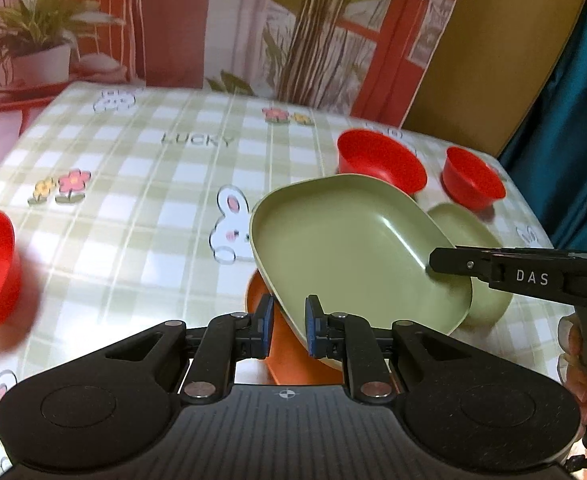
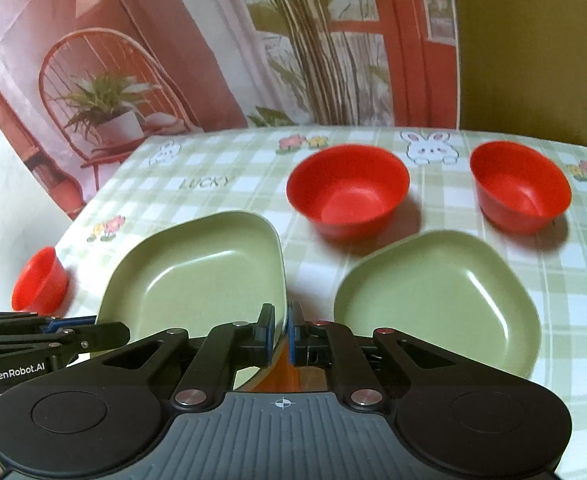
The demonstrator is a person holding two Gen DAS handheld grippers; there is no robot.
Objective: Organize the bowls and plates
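Green matte plastic plate, squarish with rounded corners (image 2: 201,276), is lifted and tilted, its near-right rim pinched in the right claw (image 2: 286,330); jaws narrow, closed on the rim. In the left wrist view the same plate hangs over an orange plate (image 1: 281,344), which lies flat on the bench (image 1: 141,216) directly beneath and is mostly hidden.

Left claw (image 1: 286,326) stands part open with nothing between its pads; the held plate's near-left edge sits just in front of it, crossing the gap. I cannot tell whether the pads touch that edge.

A second green squarish plate (image 2: 437,300) lies flat on the bench just right of the held one, near the right claw. Two red round plastic bowls (image 2: 347,188) (image 2: 521,186) stand farther back, well apart; a third red bowl (image 2: 39,280) is at the far left.

Judgement: stacking green on green looks likely. The target plate lies right of the held plate, so the right hand is nearer. Risk: the tilted plate may slip from a single rim pinch.
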